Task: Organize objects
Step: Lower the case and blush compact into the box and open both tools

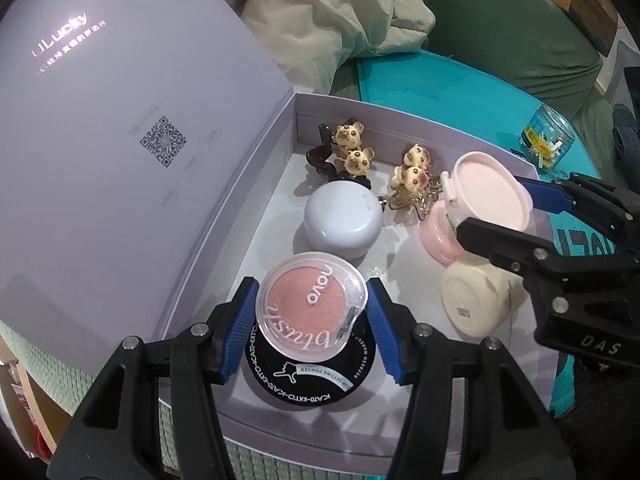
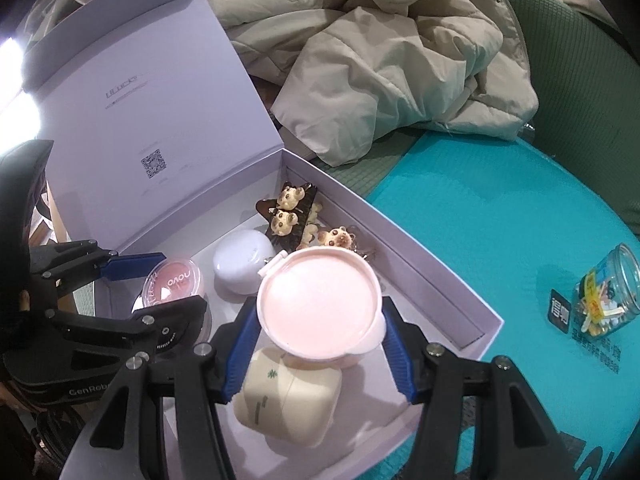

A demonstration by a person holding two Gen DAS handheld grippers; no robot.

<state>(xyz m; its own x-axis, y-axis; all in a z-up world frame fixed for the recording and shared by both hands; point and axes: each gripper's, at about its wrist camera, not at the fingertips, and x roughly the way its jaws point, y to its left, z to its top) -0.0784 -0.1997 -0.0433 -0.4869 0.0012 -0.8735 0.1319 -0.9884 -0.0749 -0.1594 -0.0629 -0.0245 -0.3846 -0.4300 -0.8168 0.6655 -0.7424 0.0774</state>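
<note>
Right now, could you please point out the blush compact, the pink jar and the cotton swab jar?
blush compact (image 1: 310,306): left wrist view, on its clear lid.
pink jar (image 2: 318,304): right wrist view, middle of its lid.
cotton swab jar (image 2: 604,294): right wrist view, on its clear side.

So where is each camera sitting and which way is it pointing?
Left wrist: on the left gripper, looking down into the box; its jaws flank the blush, right gripper visible.
Right wrist: on the right gripper, looking down; jaws flank the pink jar, left gripper visible.
Shared: box, blush, pink jar.
</note>
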